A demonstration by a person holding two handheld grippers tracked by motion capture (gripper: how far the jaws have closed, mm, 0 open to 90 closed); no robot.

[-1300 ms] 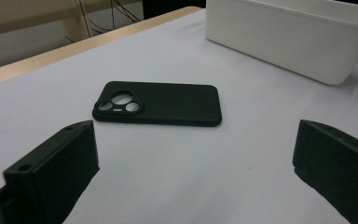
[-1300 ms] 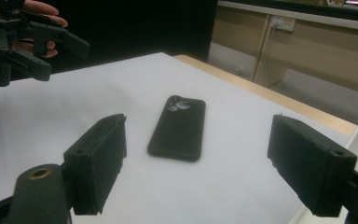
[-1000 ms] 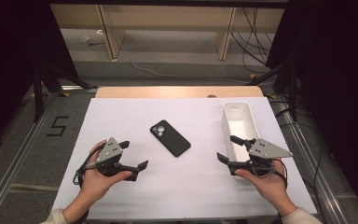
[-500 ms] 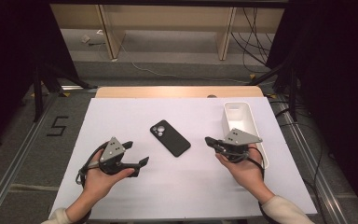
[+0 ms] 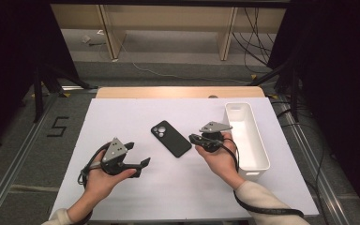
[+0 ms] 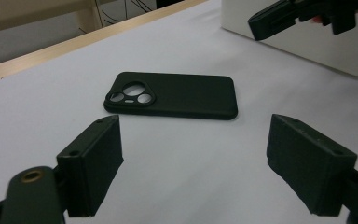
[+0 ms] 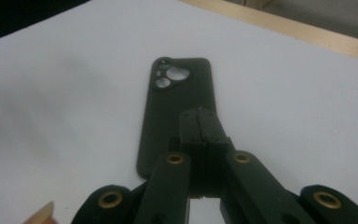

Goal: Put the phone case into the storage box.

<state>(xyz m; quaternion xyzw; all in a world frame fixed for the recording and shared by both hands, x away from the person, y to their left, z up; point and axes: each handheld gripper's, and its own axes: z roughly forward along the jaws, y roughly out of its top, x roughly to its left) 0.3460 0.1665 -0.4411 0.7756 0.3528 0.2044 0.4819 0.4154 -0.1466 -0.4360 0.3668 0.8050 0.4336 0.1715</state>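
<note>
The black phone [image 5: 170,138] lay face down on the white table cover [image 5: 136,112], its camera cluster at the end farther from the person. The right gripper [image 5: 193,138] stood just beside the phone's near right edge, with its jaws pressed together and nothing between them; in the right gripper view [image 7: 199,122] those joined jaws hung over the near half of the phone [image 7: 177,112], pointing along its length toward the camera cluster, and whether the tips touched the case could not be told. The left gripper [image 5: 137,154] rested lower and to the left, well apart from the phone, with its jaws apart after a slight recent closing and nothing in the gap; seen along them in the left gripper view [image 6: 193,154], the phone [image 6: 172,94] lay ahead on the cover, clear of both jaws. Behind the right gripper stood a white oblong bin [image 5: 253,138], near the table's right edge.
</note>
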